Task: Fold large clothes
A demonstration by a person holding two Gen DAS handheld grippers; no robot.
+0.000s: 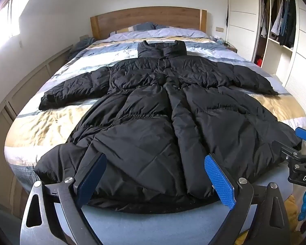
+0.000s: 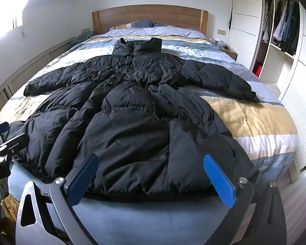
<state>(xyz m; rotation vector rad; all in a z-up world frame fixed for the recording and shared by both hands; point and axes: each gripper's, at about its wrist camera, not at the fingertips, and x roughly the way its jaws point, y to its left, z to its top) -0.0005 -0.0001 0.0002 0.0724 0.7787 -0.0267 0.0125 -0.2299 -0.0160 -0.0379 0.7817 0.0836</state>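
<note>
nearest to the left wrist camera is the left claw [image 1: 155, 168], its two blue pads spread wide with nothing gripped between them. just ahead of the fingertips and between them lies the hem of a black puffer coat [image 1: 153, 110], at the foot edge of the bed [image 1: 51, 126]. to the right of this claw, at the picture's edge, part of the right claw [image 1: 302, 143] shows, near the coat's right hem corner.

in the right wrist view the right claw [image 2: 151, 166] is also wide apart and holds nothing; the coat [image 2: 132, 122] hem is directly in front of its tips, and i cannot tell if the pads touch the cloth. far to its left, the left claw [image 2: 2, 134] shows at the frame edge.

beyond both claws the coat is spread flat with its front up, the sleeves stretched out to the left and to the right, the collar at the far end. it rests on a striped duvet [image 2: 244, 118] in yellow, white and blue. further ahead are pillows [image 1: 153, 29] and a wooden headboard [image 1: 149, 17]. ahead and to the right stands an open wardrobe [image 1: 281, 26] with hanging clothes.
</note>
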